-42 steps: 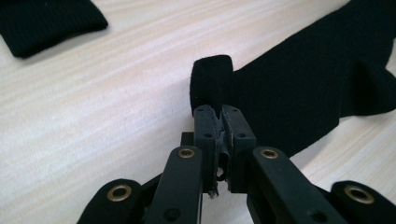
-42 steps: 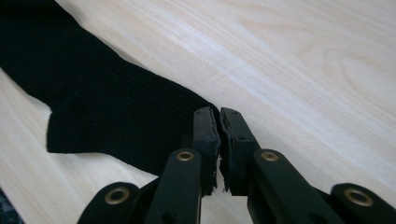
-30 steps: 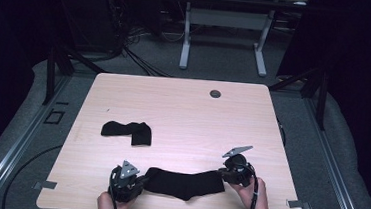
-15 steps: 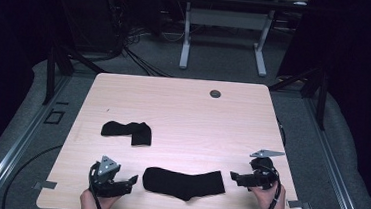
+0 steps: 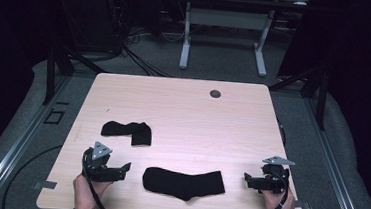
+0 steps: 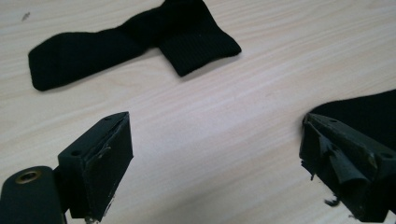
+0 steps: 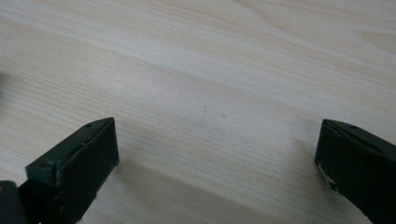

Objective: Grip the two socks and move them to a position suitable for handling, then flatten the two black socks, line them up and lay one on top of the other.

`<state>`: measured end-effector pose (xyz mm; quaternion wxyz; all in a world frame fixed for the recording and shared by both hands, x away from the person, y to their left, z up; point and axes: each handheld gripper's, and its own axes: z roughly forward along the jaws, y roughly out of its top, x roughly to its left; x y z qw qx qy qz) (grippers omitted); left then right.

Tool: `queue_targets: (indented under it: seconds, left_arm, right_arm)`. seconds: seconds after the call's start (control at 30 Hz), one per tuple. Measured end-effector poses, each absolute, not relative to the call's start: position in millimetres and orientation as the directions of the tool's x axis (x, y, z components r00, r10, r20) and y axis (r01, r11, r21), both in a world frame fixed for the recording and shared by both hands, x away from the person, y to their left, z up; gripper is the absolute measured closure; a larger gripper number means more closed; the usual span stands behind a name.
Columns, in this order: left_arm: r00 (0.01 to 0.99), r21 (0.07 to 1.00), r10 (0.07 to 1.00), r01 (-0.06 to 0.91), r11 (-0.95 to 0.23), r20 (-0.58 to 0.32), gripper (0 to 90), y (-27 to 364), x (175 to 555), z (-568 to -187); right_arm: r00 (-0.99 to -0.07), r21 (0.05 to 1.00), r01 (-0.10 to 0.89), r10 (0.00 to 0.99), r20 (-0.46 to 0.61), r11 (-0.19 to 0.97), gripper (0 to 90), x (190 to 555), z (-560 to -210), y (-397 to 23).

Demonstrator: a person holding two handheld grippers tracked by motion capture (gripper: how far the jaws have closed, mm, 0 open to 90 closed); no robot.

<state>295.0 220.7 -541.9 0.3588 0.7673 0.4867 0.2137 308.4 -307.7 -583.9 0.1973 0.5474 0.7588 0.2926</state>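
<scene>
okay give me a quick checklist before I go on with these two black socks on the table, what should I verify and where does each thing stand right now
1. Left claw open with nothing in it: ok; its jaws have just been opening and only bare table shows between them.
2. Right claw open with nothing in it: ok; bare wood between the jaws.
3. Near sock lying flat and let go: ok; both claws stand apart from it, one at each end.
4. Far sock within sight, left of centre: ok; it lies bent over on itself.
5. The two socks apart, not overlapping: ok.
6. Far sock free of twists inside the bend: cannot tell.
</scene>
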Motion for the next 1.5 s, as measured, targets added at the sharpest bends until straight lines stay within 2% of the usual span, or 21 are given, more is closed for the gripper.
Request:
queue_targets:
  seconds: [0.17,0.33,1.03,1.17,1.27,1.5]
  left_arm:
    - [0.457,0.76,0.889,0.573,-0.307,0.015,12.4,221,306,-537]
    - [0.469,0.753,0.883,0.576,-0.319,0.016,10.6,222,318,-533]
    - [0.481,0.74,0.877,0.595,-0.315,-0.014,7.9,220,369,-526]
    - [0.487,0.734,0.872,0.609,-0.3,-0.048,8.3,222,380,-524]
    - [0.492,0.723,0.87,0.613,-0.32,-0.031,7.9,224,388,-521]
    - [0.477,0.7,0.876,0.651,-0.293,-0.076,5.8,230,409,-518]
  right_arm:
    - [-0.315,0.683,0.696,0.949,0.01,0.224,0.0,307,-587,-310]
    - [-0.344,0.695,0.676,0.939,0.005,0.244,0.0,309,-588,-313]
    - [-0.343,0.706,0.667,0.939,0.008,0.238,0.0,308,-589,-312]
    - [-0.34,0.706,0.668,0.94,0.007,0.236,0.0,308,-590,-312]
    - [-0.339,0.706,0.669,0.941,0.007,0.235,0.0,308,-589,-312]
    - [-0.338,0.706,0.668,0.941,0.007,0.235,0.0,308,-590,-312]
